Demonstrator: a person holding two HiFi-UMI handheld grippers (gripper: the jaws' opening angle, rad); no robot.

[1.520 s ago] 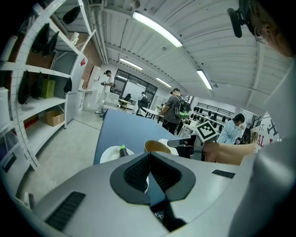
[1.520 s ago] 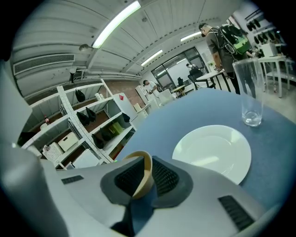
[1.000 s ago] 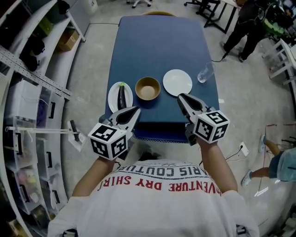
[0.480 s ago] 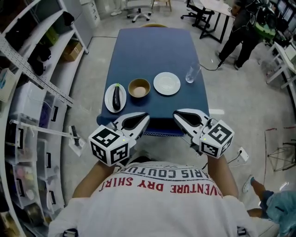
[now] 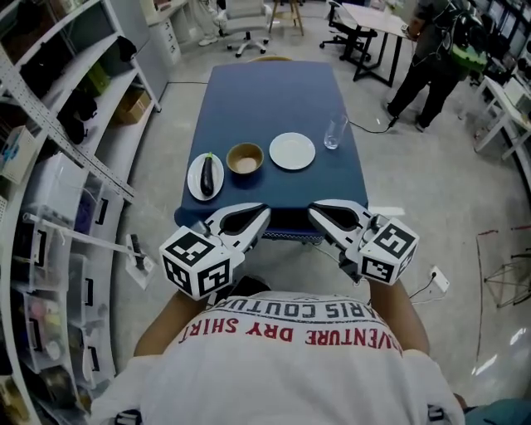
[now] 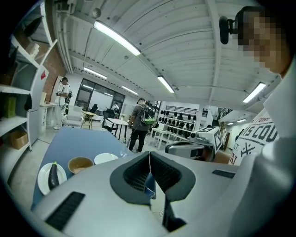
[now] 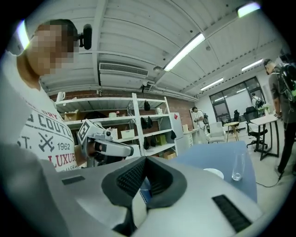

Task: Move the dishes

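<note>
On the blue table (image 5: 282,95) a white plate (image 5: 196,179) carries a dark eggplant (image 5: 207,175) at the near left. Beside it stand a tan bowl (image 5: 245,158), an empty white plate (image 5: 292,151) and a clear glass (image 5: 333,133). Both grippers hover in front of the table's near edge, close to my chest, tips turned toward each other. My left gripper (image 5: 264,212) (image 6: 149,155) is shut and holds nothing. My right gripper (image 5: 314,209) (image 7: 145,159) is shut and holds nothing too. The left gripper view shows the eggplant (image 6: 53,174), bowl (image 6: 80,164) and empty plate (image 6: 106,158); the right gripper view shows the glass (image 7: 237,167).
Metal shelving (image 5: 58,124) with boxes and bins lines the left side. A person (image 5: 427,54) stands at the far right near desks and office chairs (image 5: 241,12). A white power strip (image 5: 438,280) lies on the floor at the right.
Both grippers have drawn back from over the table's near edge toward my chest and risen. Their tips have swung inward to face each other. The dishes have not moved.
</note>
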